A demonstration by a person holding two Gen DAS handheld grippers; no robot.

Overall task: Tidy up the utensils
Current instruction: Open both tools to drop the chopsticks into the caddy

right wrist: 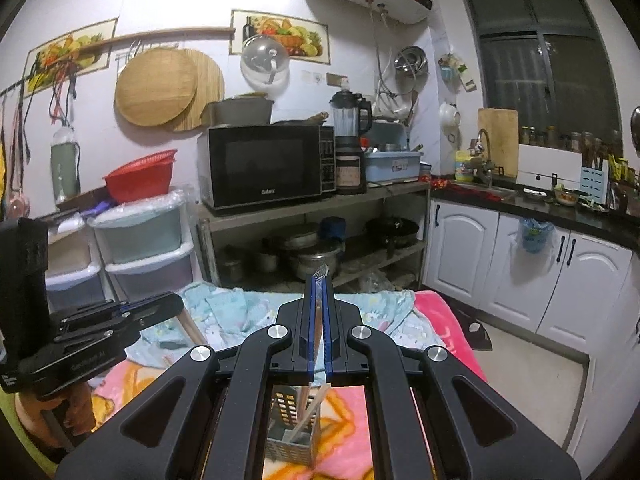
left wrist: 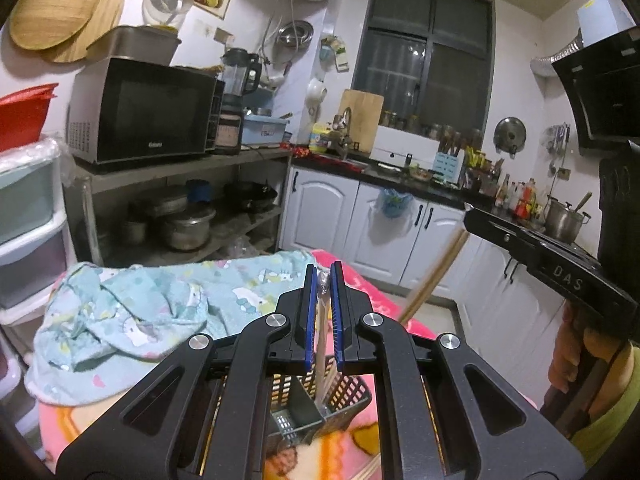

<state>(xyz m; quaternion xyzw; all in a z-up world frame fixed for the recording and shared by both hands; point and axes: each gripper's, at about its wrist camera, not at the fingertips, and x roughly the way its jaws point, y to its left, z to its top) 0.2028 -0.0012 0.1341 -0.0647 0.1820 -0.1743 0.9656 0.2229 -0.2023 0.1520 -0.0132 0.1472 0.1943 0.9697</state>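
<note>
My left gripper (left wrist: 323, 271) is shut on wooden chopsticks (left wrist: 321, 344) with a clear wrapper at the top. Their lower ends reach down into a dark perforated utensil caddy (left wrist: 348, 394) standing on the pink blanket. My right gripper (right wrist: 319, 277) is shut on another plastic-wrapped pair of chopsticks (right wrist: 316, 336). That pair slants down into the same caddy (right wrist: 280, 408). In the left wrist view the right gripper (left wrist: 474, 212) comes in from the right with its chopsticks (left wrist: 434, 276) blurred. The left gripper (right wrist: 172, 304) shows at the left of the right wrist view.
A pink cartoon blanket (left wrist: 360, 444) covers the table, with a crumpled light blue cloth (left wrist: 152, 312) at its far side. Beyond stand a metal shelf with a microwave (right wrist: 264, 164) and pots, stacked plastic drawers (right wrist: 140, 240), and white cabinets (right wrist: 520, 264) under a dark counter.
</note>
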